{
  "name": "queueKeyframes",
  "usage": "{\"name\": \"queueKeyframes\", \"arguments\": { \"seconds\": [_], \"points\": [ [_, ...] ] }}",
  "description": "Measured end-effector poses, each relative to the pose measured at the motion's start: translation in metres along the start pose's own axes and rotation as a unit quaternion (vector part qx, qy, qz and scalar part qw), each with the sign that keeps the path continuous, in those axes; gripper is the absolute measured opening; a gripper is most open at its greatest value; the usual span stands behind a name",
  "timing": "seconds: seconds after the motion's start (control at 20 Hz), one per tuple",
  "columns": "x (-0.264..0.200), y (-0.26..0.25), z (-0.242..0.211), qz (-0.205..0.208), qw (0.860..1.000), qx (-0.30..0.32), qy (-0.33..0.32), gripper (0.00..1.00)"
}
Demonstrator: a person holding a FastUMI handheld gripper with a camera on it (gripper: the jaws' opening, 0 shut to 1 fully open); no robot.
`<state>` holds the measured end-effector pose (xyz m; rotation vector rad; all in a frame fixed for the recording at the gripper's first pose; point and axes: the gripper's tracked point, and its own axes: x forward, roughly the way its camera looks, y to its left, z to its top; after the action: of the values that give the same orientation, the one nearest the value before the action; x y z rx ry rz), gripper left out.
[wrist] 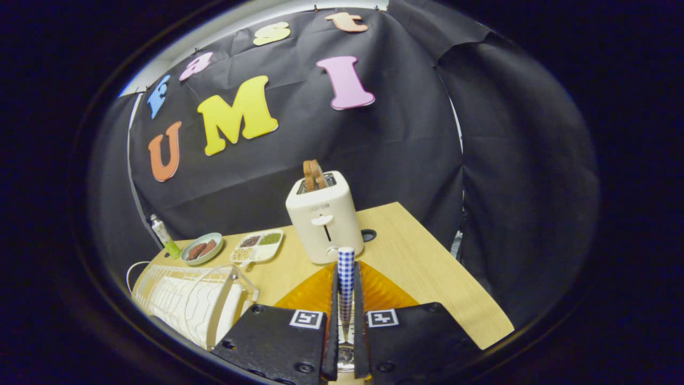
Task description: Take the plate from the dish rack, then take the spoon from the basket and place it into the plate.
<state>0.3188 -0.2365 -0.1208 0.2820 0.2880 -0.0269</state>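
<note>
**Spoon clamped in the claw above the orange plate**

Your gripper point(346, 315) is closed narrow on the spoon point(346, 278): both fingers press on its blue-and-white checked handle, which stands upright between them with its rounded end pointing to 12 o'clock. The shiny bowl end shows low down in the slit between the fingers.

Just under and ahead of the fingers lies the plate point(382, 291), orange and ribbed, on the wooden table point(427, 267). You see it on both sides of the handle.

At about 9 o'clock from the fingers sits the dish rack point(187, 299), white wire with a clear rim, near the table's near edge.

Beyond the handle's tip, at 12 o'clock, stands a cream toaster point(323, 216) with toast point(313, 175) sticking up from its slot. It is just beyond the plate's far rim.

Further out at 10 o'clock lie a white divided tray point(257, 247) with small fillings, then a round dish point(201, 248) with brown pieces, and a small tube point(163, 235) leaning by the black cloth wall point(406, 149).
</note>
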Motion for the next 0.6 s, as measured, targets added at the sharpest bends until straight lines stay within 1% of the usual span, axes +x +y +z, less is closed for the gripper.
{"name": "queueKeyframes", "arguments": {
  "seconds": [0.15, 0.3, 0.4, 0.45, 0.6],
  "points": [
    [-0.025, 0.008, 0.028, -0.008, 0.999, -0.023, -0.042, 0.17],
    [-0.057, 0.020, 0.051, -0.017, 0.996, -0.050, -0.070, 0.17],
    [-0.085, 0.032, 0.066, -0.015, 0.994, -0.059, -0.092, 0.17],
    [-0.101, 0.036, 0.075, -0.024, 0.992, -0.057, -0.106, 0.17],
    [-0.153, 0.057, 0.100, -0.025, 0.985, -0.058, -0.160, 0.17]
  ]
}}
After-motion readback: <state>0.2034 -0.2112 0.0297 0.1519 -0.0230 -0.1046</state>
